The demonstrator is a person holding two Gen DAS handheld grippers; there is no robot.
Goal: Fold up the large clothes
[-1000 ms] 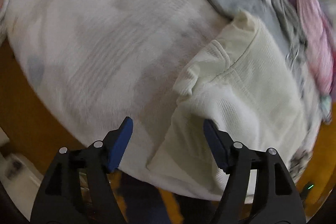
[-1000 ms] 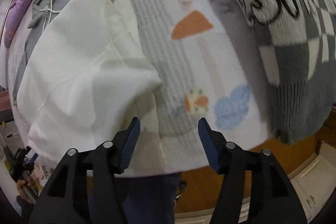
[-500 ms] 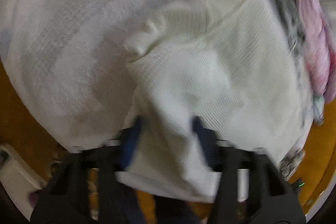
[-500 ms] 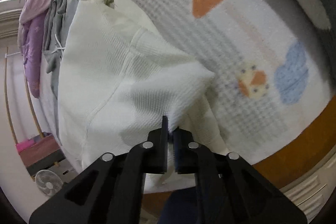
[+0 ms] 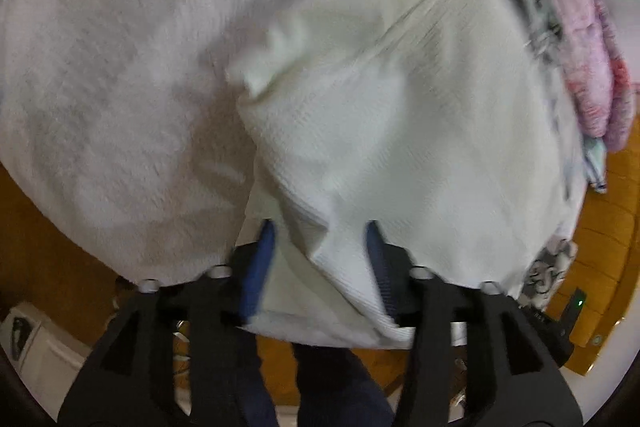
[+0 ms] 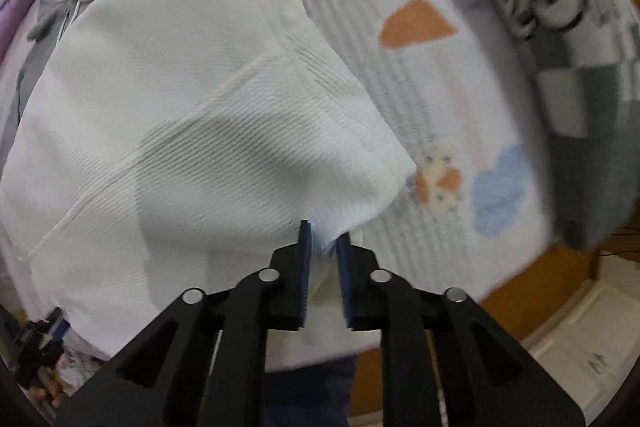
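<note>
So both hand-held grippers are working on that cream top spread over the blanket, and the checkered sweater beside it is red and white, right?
Not quite: the checkered sweater is grey and white, as the right wrist view shows. The rest holds: both the left hand-held gripper and the right hand-held gripper have the cream top between their jaws, over the blanket.

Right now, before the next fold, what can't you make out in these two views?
- Left wrist view: motion blur; cream garment lies between the opening left gripper, pad contact unclear.
- Right wrist view: right gripper opening; cloth between its jaws hides any remaining grip.
- Garment's near hem: hidden behind both grippers.
- Checkered knit: blurred, cut by the frame edge, lettering unreadable.
- Patterned blanket: partly covered.
</note>
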